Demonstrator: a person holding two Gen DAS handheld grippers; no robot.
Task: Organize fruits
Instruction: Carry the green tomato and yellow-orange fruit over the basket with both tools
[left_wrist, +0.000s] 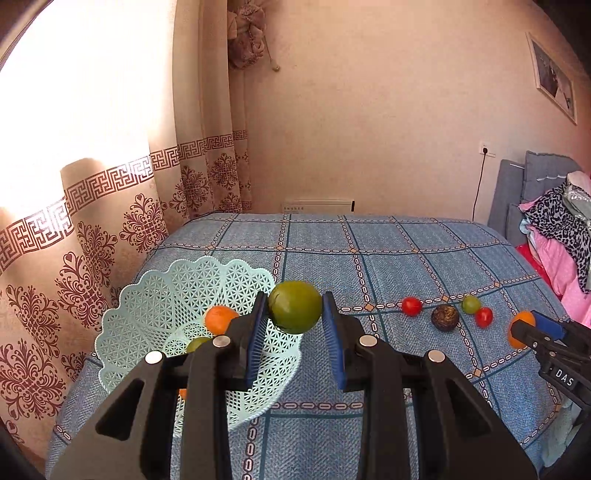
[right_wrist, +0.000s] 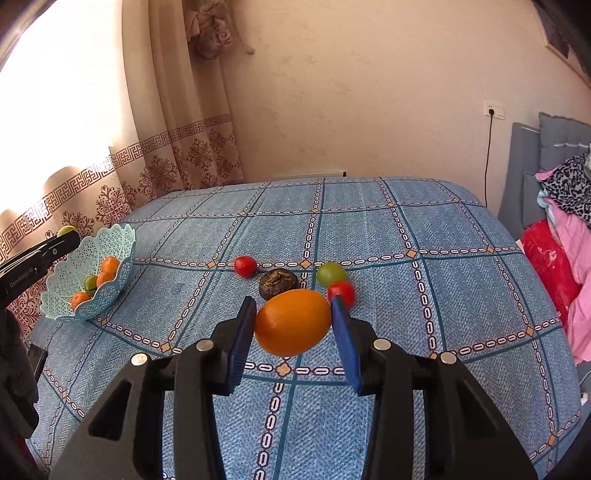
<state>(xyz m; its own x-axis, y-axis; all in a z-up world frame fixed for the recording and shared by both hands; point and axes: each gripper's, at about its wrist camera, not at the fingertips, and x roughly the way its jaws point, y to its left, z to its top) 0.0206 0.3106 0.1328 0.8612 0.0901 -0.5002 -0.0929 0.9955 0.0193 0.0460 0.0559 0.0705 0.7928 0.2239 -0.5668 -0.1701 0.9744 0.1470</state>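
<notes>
Over the basket (left_wrist: 155, 295) rim at my ten o'clock, my left tongs (left_wrist: 294, 314) grip a green fruit (left_wrist: 294, 311); next I release it inside. My right tongs (right_wrist: 293, 321) grip an orange (right_wrist: 292, 322) above the bed (right_wrist: 406, 229), bound there too.

Left claw (left_wrist: 295, 314) hides basket (left_wrist: 147, 295) fruits; dark fruit (right_wrist: 277, 282) unidentifiable.

Perforated plastic basket (left_wrist: 155, 295) (pale mint, lattice-cut) on woven cloth bedspread (left_wrist: 406, 258).
</notes>
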